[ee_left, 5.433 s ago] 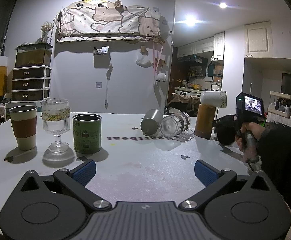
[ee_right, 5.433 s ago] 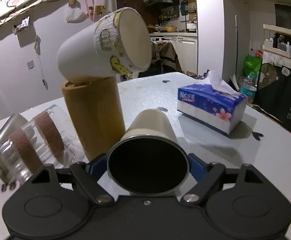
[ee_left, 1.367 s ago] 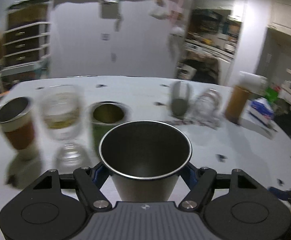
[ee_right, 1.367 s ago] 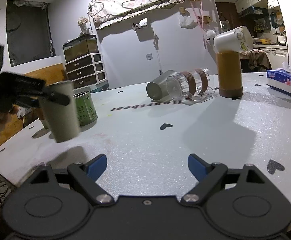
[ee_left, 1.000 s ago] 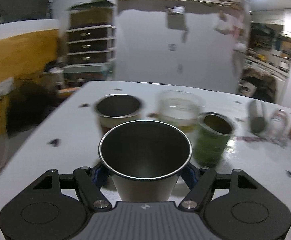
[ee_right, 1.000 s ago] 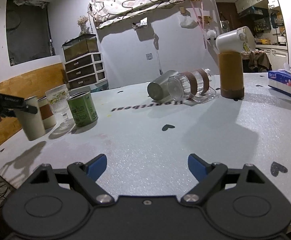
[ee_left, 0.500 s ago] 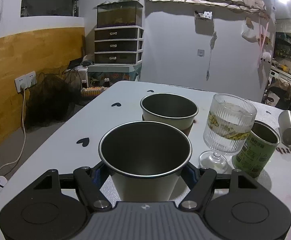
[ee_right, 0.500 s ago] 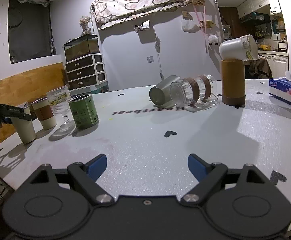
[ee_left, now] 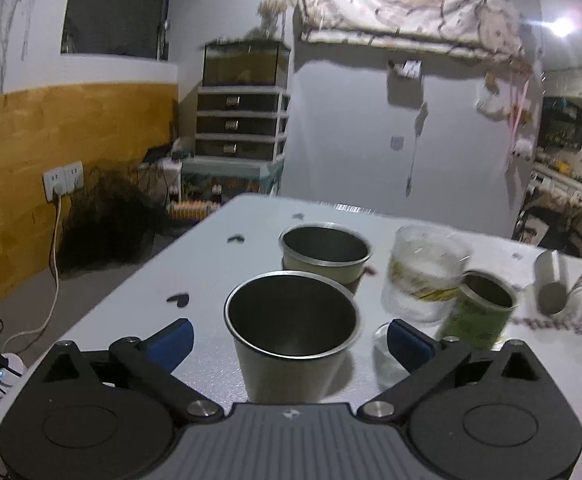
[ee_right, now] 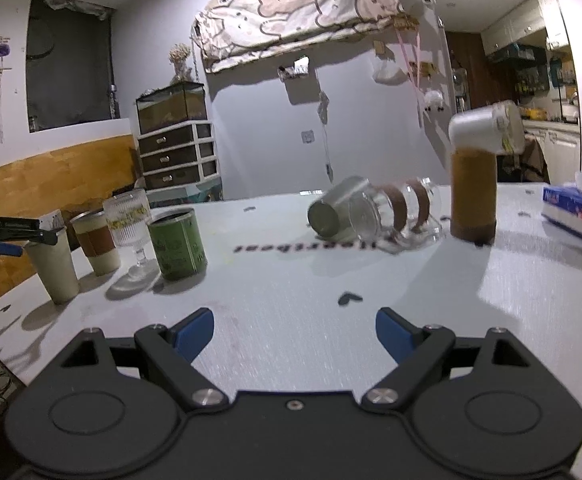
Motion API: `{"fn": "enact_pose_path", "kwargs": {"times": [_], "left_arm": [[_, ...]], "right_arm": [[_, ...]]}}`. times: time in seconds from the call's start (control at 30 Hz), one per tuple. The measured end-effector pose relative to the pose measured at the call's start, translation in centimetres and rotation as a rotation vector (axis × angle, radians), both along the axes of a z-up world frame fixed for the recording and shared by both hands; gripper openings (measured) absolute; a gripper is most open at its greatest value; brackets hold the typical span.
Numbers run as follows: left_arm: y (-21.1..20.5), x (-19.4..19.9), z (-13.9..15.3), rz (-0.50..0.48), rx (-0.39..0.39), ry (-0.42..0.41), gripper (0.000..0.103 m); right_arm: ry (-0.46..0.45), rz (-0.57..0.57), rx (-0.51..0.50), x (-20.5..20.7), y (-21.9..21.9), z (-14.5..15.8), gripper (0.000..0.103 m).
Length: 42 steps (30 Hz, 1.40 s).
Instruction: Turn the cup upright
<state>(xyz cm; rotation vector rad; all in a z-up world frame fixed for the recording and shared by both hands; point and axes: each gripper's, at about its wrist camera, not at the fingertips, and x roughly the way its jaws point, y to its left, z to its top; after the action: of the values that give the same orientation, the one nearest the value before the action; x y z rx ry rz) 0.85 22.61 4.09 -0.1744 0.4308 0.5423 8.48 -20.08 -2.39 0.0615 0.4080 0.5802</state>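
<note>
A cream cup with a steel rim (ee_left: 291,332) stands upright on the white table (ee_left: 211,264), at the near left end of a row of cups. My left gripper (ee_left: 289,338) is open, its blue pads apart from the cup's sides, with the cup between them. In the right wrist view the same cup (ee_right: 53,268) stands at the far left, with the left gripper's fingers (ee_right: 19,231) at its rim. My right gripper (ee_right: 295,332) is open and empty above the table's middle.
Behind the cup stand a sleeved cup (ee_left: 325,254), a ribbed glass (ee_left: 423,276) and a green tin (ee_left: 479,312). A steel cup (ee_right: 333,208) and a clear cup (ee_right: 391,210) lie on their sides. A white cup (ee_right: 485,128) rests on a brown cylinder (ee_right: 473,196). A tissue box (ee_right: 575,210) sits at the right.
My left gripper carried the cup to the left end of the row, set it on the table and opened. The right gripper stayed open and nearly still.
</note>
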Motion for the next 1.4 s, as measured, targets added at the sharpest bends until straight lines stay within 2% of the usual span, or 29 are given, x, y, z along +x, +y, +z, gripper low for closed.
{"fn": "enact_pose_path", "kwargs": {"times": [0.2,0.47,0.57,0.9,1.17,1.4], "left_arm": [[-4.6,-2.6,1.0,-0.045,0.033,-0.032,0.103],[-10.7,-4.5,0.7,-0.130,0.110,-0.048,0.103],[-12.2,-5.2,0.4,-0.148,0.112,-0.050,0.103],[-15.1,-6.9,-0.7,-0.177,0.102,-0.053,0.103],[-15.6,-7.4,-1.2,-0.154,0.100,-0.044,0.103],[-15.3,-7.6,-1.4,-0.153,0.088,-0.041,0.103]], "right_arm": [[-0.047,0.016,0.010,-0.4,0.7,2.0,0.089],[-0.082,0.059,0.002,-1.1,2.2,3.4,0.089],[-0.091,0.079,-0.006,-1.4,2.7,3.7,0.089],[-0.113,0.124,-0.038,-2.2,4.1,4.2,0.092],[-0.123,0.156,-0.060,-2.7,4.9,4.4,0.103],[-0.120,0.155,-0.069,-2.8,5.5,4.5,0.103]]}}
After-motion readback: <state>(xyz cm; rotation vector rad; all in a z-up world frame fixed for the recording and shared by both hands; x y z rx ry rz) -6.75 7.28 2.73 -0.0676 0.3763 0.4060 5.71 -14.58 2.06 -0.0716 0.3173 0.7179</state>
